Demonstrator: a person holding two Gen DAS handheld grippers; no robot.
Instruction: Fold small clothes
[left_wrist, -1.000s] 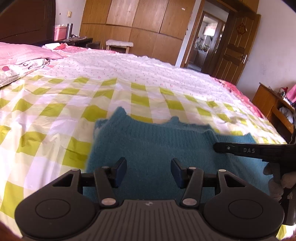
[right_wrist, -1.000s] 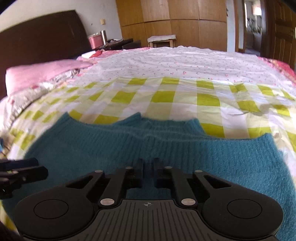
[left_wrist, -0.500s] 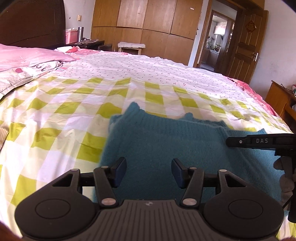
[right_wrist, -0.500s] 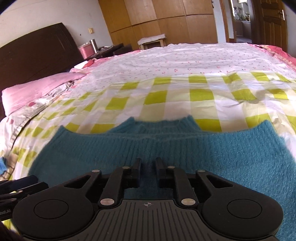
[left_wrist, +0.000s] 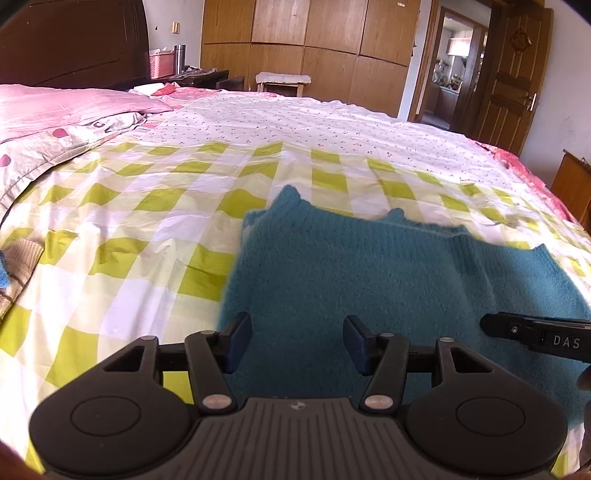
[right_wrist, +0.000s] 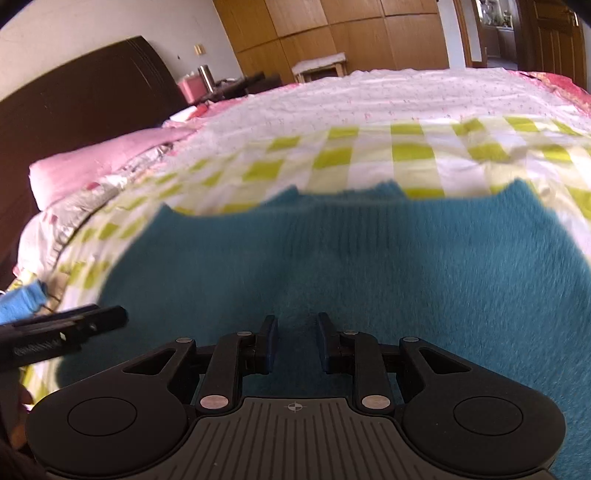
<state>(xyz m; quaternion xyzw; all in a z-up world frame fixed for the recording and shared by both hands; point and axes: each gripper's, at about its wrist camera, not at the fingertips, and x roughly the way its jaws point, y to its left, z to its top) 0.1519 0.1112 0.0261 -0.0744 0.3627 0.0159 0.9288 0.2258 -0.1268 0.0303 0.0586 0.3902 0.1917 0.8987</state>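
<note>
Hiding the teal sweater's near hem, each hand-held gripper, left and right, gapes empty.

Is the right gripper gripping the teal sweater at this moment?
Cannot tell. In the right wrist view the right gripper has a gap between its pads, with the teal sweater showing behind it; whether the fingertips rest on the knit is not visible.

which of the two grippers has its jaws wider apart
The left gripper: its blue-padded jaws stand far apart over the teal knit sweater. The right gripper shows only a narrow gap.
</note>
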